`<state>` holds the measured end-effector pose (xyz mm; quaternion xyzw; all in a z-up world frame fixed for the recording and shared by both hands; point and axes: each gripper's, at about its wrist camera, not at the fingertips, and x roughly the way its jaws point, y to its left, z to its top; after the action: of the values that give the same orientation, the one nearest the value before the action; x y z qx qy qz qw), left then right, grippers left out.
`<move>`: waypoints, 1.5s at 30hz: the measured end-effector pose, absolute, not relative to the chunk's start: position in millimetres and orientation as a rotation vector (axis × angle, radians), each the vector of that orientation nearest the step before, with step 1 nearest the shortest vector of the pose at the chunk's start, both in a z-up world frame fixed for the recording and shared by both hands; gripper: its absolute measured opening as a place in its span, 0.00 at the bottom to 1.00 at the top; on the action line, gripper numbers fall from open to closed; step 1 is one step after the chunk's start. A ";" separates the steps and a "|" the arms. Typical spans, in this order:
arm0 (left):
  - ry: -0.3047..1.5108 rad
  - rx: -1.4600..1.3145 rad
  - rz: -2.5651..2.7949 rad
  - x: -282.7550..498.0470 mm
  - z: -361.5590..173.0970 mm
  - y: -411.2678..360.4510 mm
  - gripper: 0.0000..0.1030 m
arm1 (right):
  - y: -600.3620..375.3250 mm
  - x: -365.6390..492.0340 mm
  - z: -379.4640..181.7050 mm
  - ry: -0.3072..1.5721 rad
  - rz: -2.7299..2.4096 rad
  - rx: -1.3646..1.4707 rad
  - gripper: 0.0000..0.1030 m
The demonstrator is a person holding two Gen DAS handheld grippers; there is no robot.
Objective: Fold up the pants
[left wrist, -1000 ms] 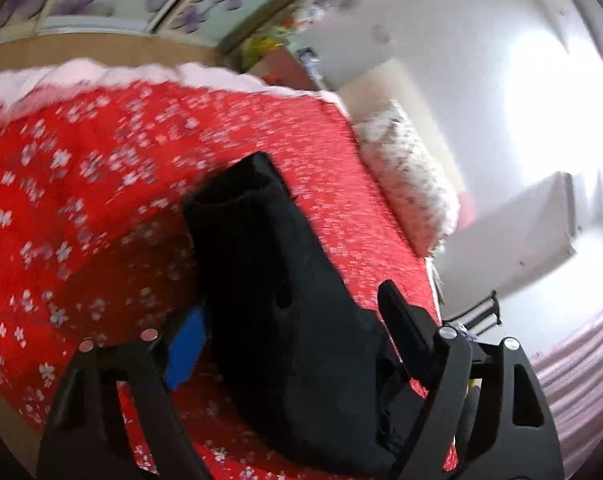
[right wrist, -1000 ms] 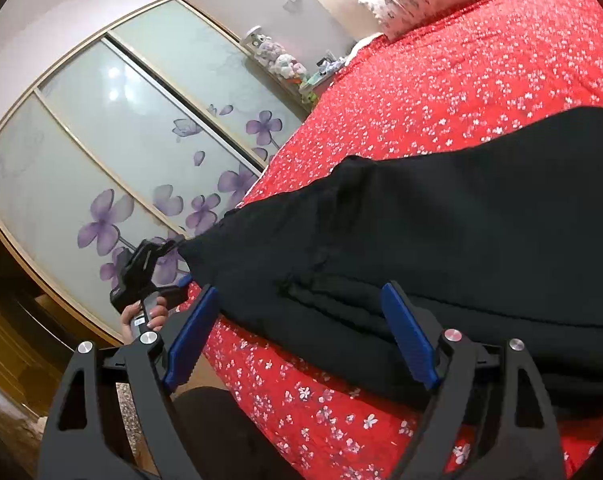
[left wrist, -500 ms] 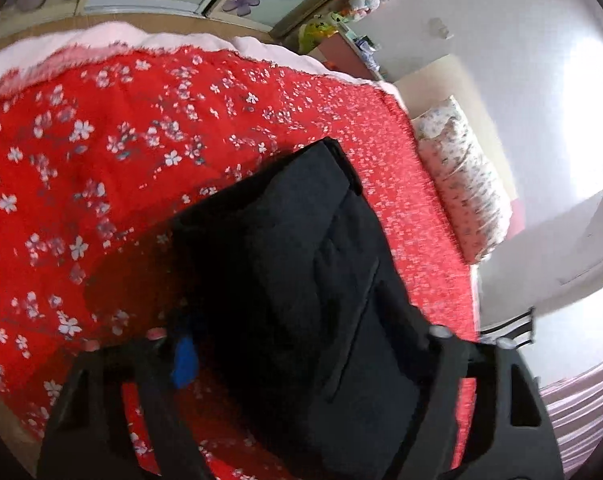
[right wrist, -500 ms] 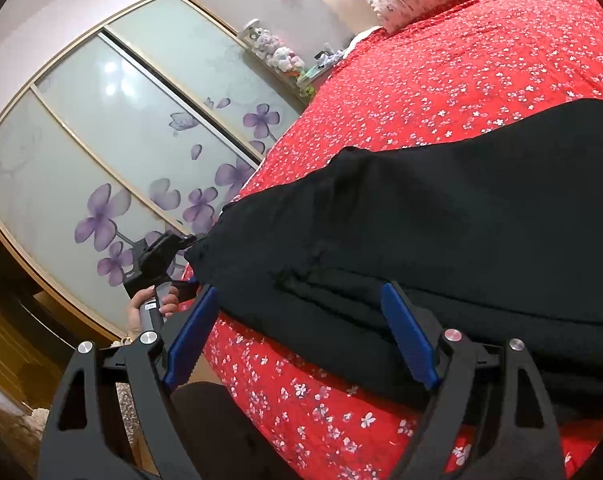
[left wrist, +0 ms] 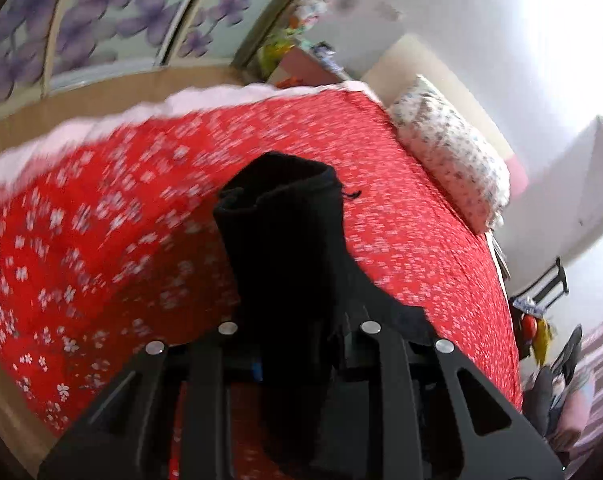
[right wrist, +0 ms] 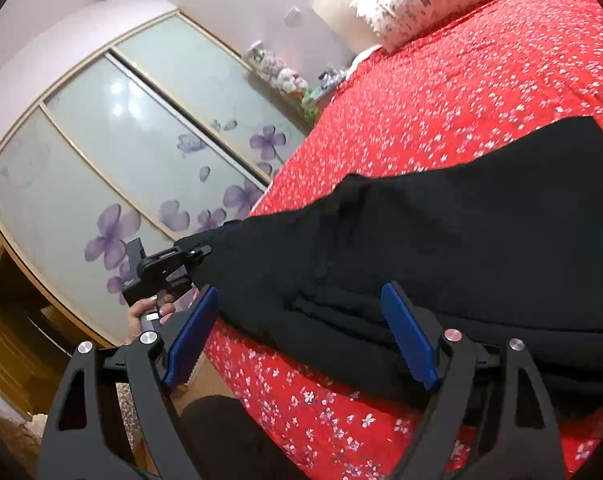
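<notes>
Black pants (right wrist: 441,236) lie across a red flowered bedspread (right wrist: 461,92). In the left wrist view my left gripper (left wrist: 297,344) is shut on one end of the pants (left wrist: 285,248) and holds that end lifted off the bed. In the right wrist view the left gripper (right wrist: 189,256) shows at the pants' left end, past the bed edge. My right gripper (right wrist: 297,336) is open with its blue pads (right wrist: 409,336) on either side of the pants' near edge, not touching the cloth.
A flowered pillow (left wrist: 449,156) lies at the head of the bed. Sliding wardrobe doors with purple flowers (right wrist: 133,168) stand beside the bed. A cluttered shelf (right wrist: 285,76) is in the corner. My dark-clad leg (right wrist: 229,440) is at the bed's near edge.
The left gripper has closed on the end of the pants and lifted it. The right gripper has stayed open and nearly still.
</notes>
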<state>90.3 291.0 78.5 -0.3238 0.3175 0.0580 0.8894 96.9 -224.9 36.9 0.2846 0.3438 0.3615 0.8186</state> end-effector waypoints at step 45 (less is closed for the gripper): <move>0.784 0.173 -0.364 65.5 36.9 -200.2 0.25 | -421.2 64.1 22.9 0.452 0.296 1.036 0.88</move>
<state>65.5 -200.2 36.9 0.0838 0.3793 -0.1762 0.9044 64.1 -421.2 22.9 0.4891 0.2133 0.1399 0.8341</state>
